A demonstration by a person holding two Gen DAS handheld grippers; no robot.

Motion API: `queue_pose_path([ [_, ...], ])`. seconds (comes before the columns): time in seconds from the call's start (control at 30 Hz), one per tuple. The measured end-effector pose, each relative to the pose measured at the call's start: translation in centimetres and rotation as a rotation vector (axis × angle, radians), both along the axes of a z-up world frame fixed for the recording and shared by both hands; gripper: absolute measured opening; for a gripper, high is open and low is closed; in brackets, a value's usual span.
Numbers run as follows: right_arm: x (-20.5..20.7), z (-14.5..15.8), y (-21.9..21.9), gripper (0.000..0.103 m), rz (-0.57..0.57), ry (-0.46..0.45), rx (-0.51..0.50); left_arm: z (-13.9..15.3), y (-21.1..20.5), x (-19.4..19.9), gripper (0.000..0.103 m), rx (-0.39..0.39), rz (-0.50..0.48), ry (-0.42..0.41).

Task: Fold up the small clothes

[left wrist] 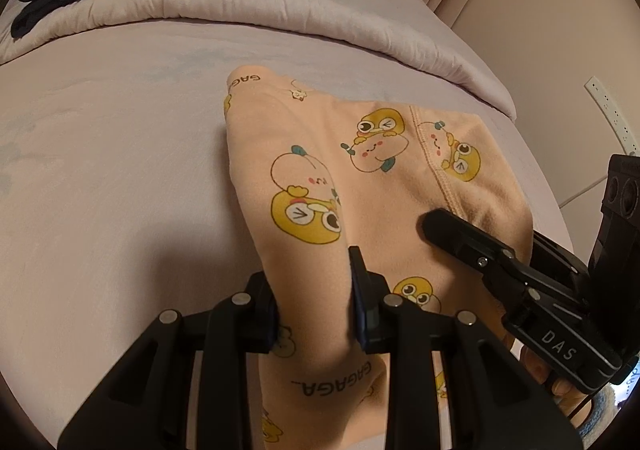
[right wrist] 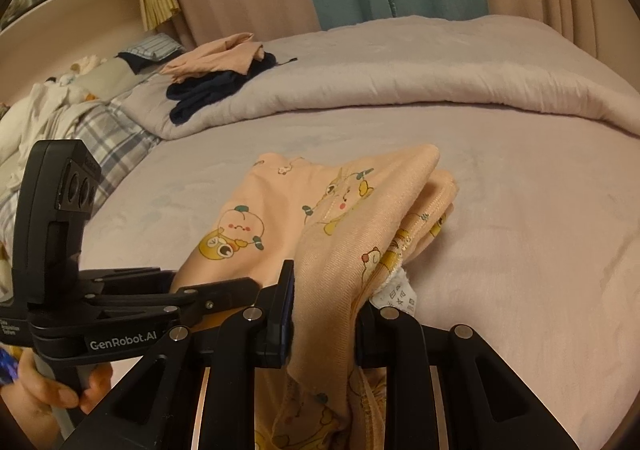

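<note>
Both grippers clamped on a peach cartoon-print garment at the near edge of the bed.

The peach garment (left wrist: 360,169) lies partly on the lilac bed sheet (left wrist: 100,169), its far corner flat and its near part lifted. The left gripper (left wrist: 316,302) has its fingers pressed onto a raised fold of the garment's near-left edge; the right gripper (right wrist: 324,314) pinches the bunched near-right edge, where a white care label (right wrist: 396,292) hangs just beside its right finger. The two grippers sit close together over the garment's near end. Left and beyond the garment, bare sheet runs to the rolled duvet (right wrist: 400,77), well apart. A pile of dark and peach clothes (right wrist: 220,73) rests on the duvet's far-left end.
</note>
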State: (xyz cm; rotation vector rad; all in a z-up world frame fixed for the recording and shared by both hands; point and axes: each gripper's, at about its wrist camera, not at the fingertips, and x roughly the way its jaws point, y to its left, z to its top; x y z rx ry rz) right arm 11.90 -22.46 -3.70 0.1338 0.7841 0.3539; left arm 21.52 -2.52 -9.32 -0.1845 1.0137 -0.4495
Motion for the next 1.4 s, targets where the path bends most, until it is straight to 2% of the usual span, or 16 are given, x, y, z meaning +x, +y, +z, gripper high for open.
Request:
queue_pose_path([
  [1.4, -7.8, 2.9, 1.7, 0.025, 0.071, -0.055, 0.018, 3.6, 2.3, -10.0, 0.028, -0.022, 0.028, -0.065],
])
